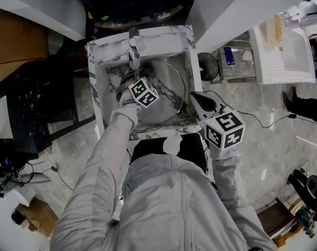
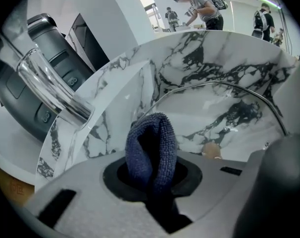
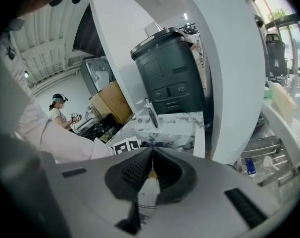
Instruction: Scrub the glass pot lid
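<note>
The glass pot lid (image 1: 166,88) leans tilted inside the marble sink (image 1: 148,38), its metal rim (image 2: 229,86) arching across the basin. My left gripper (image 1: 130,80) is down in the sink at the lid's left side, shut on a folded dark blue cloth (image 2: 155,145) that sticks up between its jaws. My right gripper (image 1: 194,97) sits at the sink's right edge against the lid's rim, and its jaws (image 3: 151,170) are pressed together there. The lid's edge between them barely shows.
A chrome faucet (image 1: 134,46) rises at the sink's back, close above the left gripper. A black bin (image 3: 175,78) stands behind the sink. A wire dish rack (image 1: 234,61) and a white tub (image 1: 284,51) stand to the right. People (image 2: 202,6) work in the background.
</note>
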The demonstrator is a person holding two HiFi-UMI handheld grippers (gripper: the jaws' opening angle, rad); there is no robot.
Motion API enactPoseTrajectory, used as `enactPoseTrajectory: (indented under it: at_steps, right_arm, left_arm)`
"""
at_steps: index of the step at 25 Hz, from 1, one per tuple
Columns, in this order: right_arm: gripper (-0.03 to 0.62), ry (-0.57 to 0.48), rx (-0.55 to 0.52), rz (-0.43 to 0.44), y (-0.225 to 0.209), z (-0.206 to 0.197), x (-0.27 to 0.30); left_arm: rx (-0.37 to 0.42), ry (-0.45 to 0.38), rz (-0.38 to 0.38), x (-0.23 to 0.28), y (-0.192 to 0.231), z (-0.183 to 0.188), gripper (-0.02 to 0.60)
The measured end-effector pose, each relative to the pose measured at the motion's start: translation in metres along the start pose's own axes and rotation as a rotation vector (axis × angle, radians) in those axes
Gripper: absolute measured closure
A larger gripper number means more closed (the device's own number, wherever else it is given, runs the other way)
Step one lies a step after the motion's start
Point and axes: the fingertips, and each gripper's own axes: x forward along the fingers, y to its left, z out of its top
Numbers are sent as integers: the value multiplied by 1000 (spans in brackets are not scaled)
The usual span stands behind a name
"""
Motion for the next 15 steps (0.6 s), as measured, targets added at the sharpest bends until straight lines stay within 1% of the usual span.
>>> enactPoseTrajectory:
  at_steps: [3,7,10,15]
  right_arm:
    - [565,1,1,0,2,-3,-1]
    - [565,-4,0,-2,3,-5,-3]
    - [565,-7,2,-4,4,-7,-6]
    - [565,-13,-2,-12,5,-10,-14]
  left_arm:
    - [9,13,-46,2,-16,3,505]
    - [15,17,-79,1,-28,8,505]
    - [42,28,-104,0,-40,7,505]
    - [76,21,-136,-4,-59,13,505]
